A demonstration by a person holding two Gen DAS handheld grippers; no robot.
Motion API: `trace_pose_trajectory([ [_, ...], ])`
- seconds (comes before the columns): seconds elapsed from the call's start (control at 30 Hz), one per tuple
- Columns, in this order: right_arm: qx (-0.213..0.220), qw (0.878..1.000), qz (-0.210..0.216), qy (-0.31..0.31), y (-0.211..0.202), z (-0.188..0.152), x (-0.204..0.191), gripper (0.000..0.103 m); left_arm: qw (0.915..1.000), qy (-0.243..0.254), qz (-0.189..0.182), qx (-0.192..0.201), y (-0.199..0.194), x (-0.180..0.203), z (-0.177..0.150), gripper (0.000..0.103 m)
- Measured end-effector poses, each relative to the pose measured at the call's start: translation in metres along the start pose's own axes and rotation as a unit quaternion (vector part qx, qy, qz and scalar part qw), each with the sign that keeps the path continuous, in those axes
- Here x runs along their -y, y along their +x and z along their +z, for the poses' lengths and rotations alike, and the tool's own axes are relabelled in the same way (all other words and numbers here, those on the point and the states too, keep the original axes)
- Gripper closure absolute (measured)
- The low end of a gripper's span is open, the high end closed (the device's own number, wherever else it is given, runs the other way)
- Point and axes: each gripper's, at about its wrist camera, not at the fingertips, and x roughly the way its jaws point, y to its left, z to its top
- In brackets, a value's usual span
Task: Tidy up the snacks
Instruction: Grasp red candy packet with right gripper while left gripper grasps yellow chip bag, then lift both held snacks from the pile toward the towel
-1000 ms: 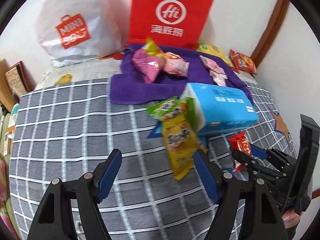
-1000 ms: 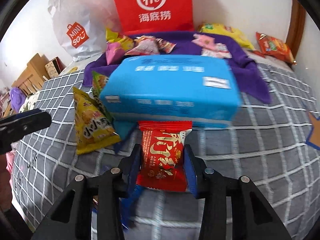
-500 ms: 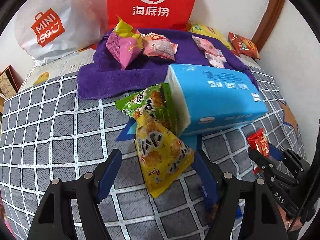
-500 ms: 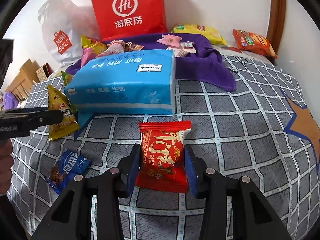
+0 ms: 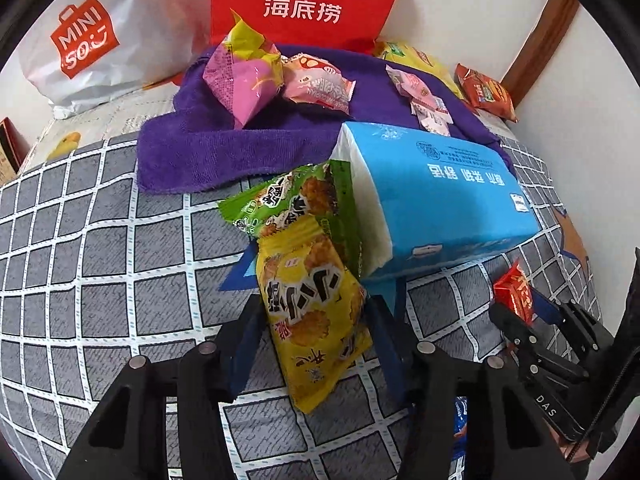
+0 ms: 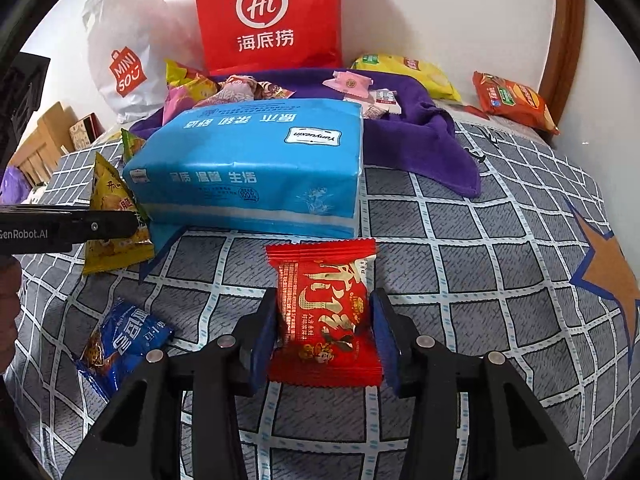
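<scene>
The left gripper [image 5: 314,336] straddles a yellow snack packet [image 5: 312,316] that lies on the grey checked bedspread [image 5: 80,264]; its jaws are closing, and the blue pads sit right at the packet's edges, though real pressure cannot be told; the right gripper [image 6: 325,330] has a red snack packet [image 6: 324,312] between its fingers, jaws opening, a thin gap showing on the left side and the right pad close against the wrapper; a blue snack packet [image 6: 124,340] lies on the bedspread to the left of it, near the person's hand at the frame edge. Just beyond the yellow packet a green snack packet [image 5: 292,204] leans against the end of a blue tissue pack [image 5: 440,196]; the red packet lies just in front of that pack's long side. Farther back a purple towel [image 5: 200,148] carries pink packets [image 5: 244,84] and small sweets; an orange packet [image 6: 512,100] lies to the right; a red paper bag [image 5: 304,0] and a white shopping bag [image 5: 100,40] stand against the wall.
</scene>
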Motion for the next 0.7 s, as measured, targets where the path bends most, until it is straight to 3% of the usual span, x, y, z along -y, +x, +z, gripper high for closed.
trace_pose_trajectory([
  [0.4, -0.007, 1.0, 0.0, 0.006, -0.005, 0.005, -0.002, 0.061, 0.9999, -0.004, 0.004, 0.009, -0.028, -0.007, -0.012, 0.063],
  [0.7, 0.033, 0.999, 0.01, -0.006, -0.045, 0.018, -0.018, 0.061, 0.9994, -0.009, -0.003, 0.032, -0.062, -0.001, -0.017, 0.064],
])
